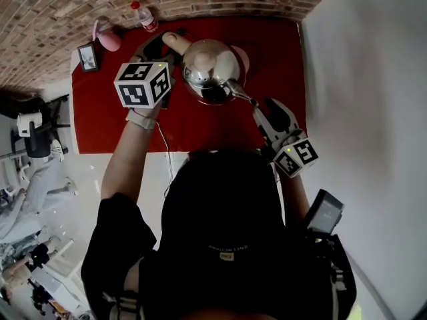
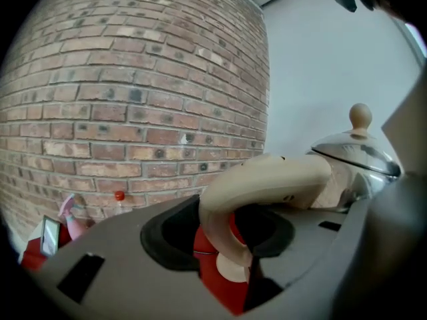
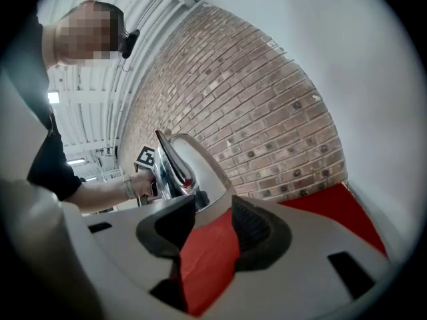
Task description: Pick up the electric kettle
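Note:
A shiny steel electric kettle [image 1: 212,69] with a beige handle [image 1: 175,40] hangs above the red tablecloth [image 1: 113,122]. My left gripper [image 1: 165,47] is shut on that handle. In the left gripper view the handle [image 2: 267,179] curves through the jaws of the left gripper [image 2: 223,235], and the kettle's lid and knob [image 2: 360,115] show to the right. My right gripper [image 1: 263,109] stands open just beside the spout [image 1: 241,92], with nothing between its fingers. In the right gripper view the kettle [image 3: 177,169] rises just past the left jaw of the right gripper [image 3: 207,235], with red cloth [image 3: 333,205] beyond.
At the table's far edge, by the brick wall, stand a plastic bottle with a red cap [image 1: 143,15], a pink object [image 1: 107,40] and a small picture frame [image 1: 87,57]. A thin cable [image 1: 163,145] trails off the table's near edge. A white wall runs along the right.

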A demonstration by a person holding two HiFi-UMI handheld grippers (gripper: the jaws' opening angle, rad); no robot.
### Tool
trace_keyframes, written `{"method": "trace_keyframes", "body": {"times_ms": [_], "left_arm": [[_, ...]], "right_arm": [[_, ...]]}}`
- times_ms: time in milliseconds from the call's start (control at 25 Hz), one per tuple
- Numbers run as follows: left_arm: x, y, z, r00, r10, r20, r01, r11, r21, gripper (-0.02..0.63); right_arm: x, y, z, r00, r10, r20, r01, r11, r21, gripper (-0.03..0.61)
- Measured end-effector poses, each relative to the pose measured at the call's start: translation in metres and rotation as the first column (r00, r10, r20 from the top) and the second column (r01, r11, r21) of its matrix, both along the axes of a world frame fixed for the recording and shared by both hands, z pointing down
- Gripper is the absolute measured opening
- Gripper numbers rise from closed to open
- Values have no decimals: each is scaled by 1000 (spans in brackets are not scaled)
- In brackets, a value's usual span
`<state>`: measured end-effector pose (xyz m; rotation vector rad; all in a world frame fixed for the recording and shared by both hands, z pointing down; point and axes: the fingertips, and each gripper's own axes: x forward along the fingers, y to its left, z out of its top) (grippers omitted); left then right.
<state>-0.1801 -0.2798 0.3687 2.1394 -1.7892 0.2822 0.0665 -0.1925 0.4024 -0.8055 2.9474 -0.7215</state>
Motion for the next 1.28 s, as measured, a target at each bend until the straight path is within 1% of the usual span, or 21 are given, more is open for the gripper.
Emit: {"method": "trace_keyframes", "body": {"times_ms": [120,320,520,760,880,1000,1120,1280], "left_arm": [[-15,20,-9,997,-74,-31,74,997,5,166],[-41,52,-16,983,-174,-53,175,985,13,166],[-64,91,-20,963,-263,-63,264,965,4,166],[-89,141,-19,931,-361,-59,361,932,-9,166],[-101,166,-19,910,-411,-54,411,912,-11,166],[-113,195,-20,884,-464,-63,464,886,-14,166],[-127,228,-21,851,-522,-55,522,853,-15,166],[-147,275,-19,800,-598,-42,598,801,-19,166]], "right_arm": [[-4,3,2,999,-21,-34,21,1000,9,176],[-19,7,2,998,-63,-25,63,998,14,176],[-39,15,-6,993,-117,-23,118,993,31,175],[-63,29,-14,980,-197,-24,198,979,50,175],[-76,37,-17,970,-244,-23,245,968,59,173],[-90,46,-21,956,-292,-25,293,954,60,173],[-106,57,-24,940,-339,-27,340,939,60,173],[-127,70,-26,916,-400,-28,401,914,64,170]]}}
